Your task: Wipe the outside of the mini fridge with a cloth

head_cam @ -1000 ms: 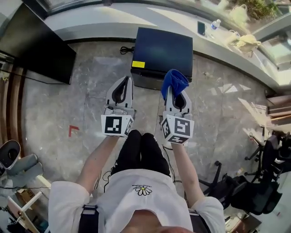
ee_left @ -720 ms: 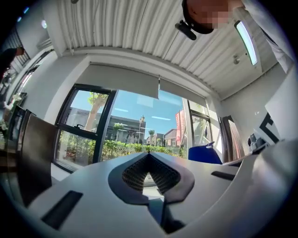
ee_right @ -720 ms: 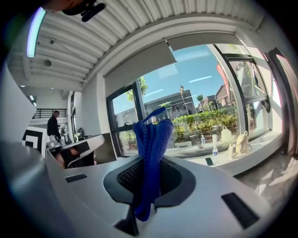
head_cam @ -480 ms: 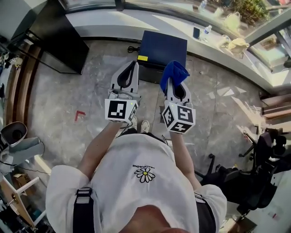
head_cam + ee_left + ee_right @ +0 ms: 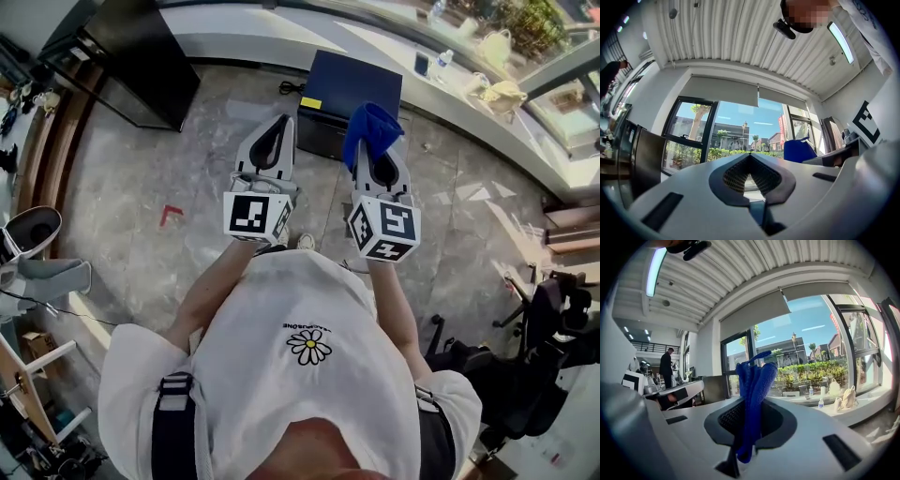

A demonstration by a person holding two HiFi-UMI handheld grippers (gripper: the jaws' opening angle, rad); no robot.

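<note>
The mini fridge (image 5: 352, 94), a dark blue-black box with a yellow label, stands on the floor by the window ledge in the head view. My right gripper (image 5: 373, 141) is shut on a blue cloth (image 5: 372, 126), held up in front of the fridge; in the right gripper view the blue cloth (image 5: 753, 394) stands up between the jaws of the right gripper (image 5: 752, 401). My left gripper (image 5: 278, 127) is held beside it, left of the fridge, shut with nothing in it. In the left gripper view the left gripper (image 5: 750, 159) has its jaws meeting against the windows and sky.
A large black cabinet (image 5: 141, 56) stands at the upper left. The white window ledge (image 5: 469, 103) carries a phone, a bottle and bags. An office chair (image 5: 525, 366) is at the lower right, and a red mark (image 5: 170, 214) is on the stone floor.
The person has risen from a crouch to standing, so the legs have dropped out of sight. Both grippers have lifted slightly and stay side by side, the cloth still held.
</note>
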